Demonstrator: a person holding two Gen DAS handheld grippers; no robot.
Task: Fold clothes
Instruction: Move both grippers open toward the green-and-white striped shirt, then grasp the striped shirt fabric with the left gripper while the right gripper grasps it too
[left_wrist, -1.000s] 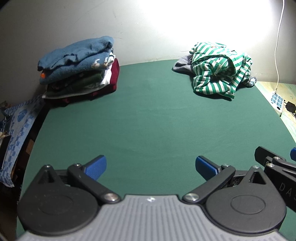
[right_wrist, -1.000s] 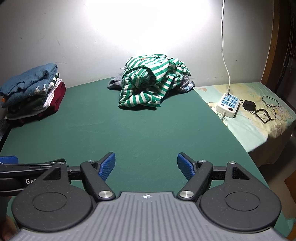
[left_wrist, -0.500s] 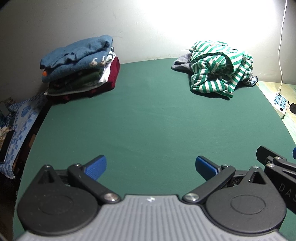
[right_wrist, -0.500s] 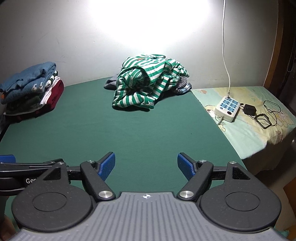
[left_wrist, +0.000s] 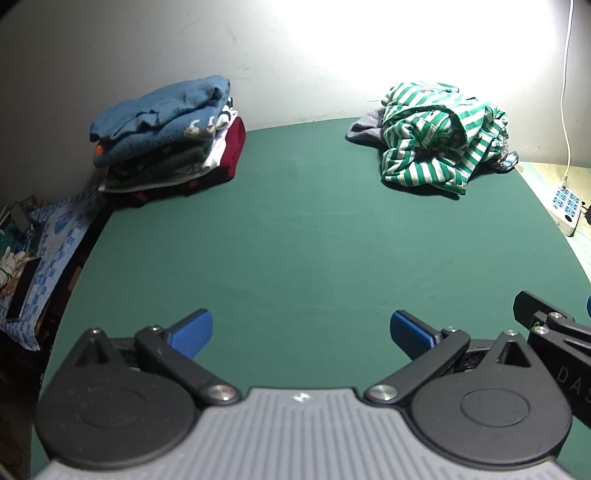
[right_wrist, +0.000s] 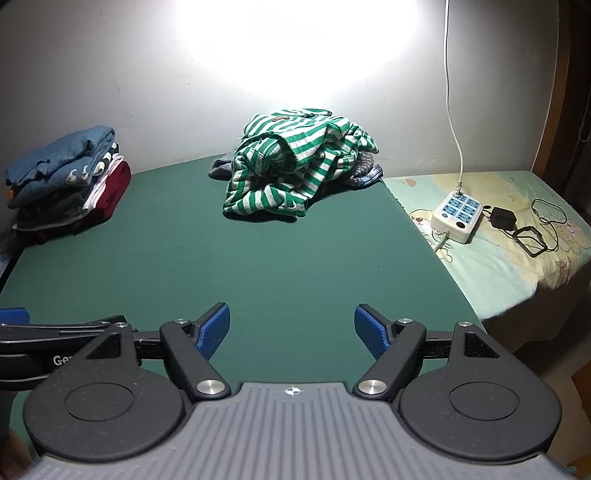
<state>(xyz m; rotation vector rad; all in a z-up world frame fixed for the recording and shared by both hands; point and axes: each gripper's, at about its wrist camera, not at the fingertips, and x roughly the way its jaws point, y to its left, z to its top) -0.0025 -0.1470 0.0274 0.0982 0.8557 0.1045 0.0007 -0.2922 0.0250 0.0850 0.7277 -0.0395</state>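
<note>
1. The green worktop (right_wrist: 288, 258) was seen filling the middle of both views, bare between the clothes and the tongs.
2. A folded stack (right_wrist: 66, 181) was seen at the upper left, against the wall.
3. The crumpled green-striped garment (right_wrist: 295, 166), judged next for folding, was found in the upper middle of the right view, heaped over grey and blue pieces; those could be dragged along if the grab were made too deep.
4. A power strip (right_wrist: 458, 214) with its cord was noted at the right on the bed sheet (right_wrist: 517, 266), near the heap; a wide sweep might snag it.
5. The left tongs (left_wrist: 301, 330) and right tongs (right_wrist: 291, 326) were seen released, nothing between them, well apart from the garment.
</note>
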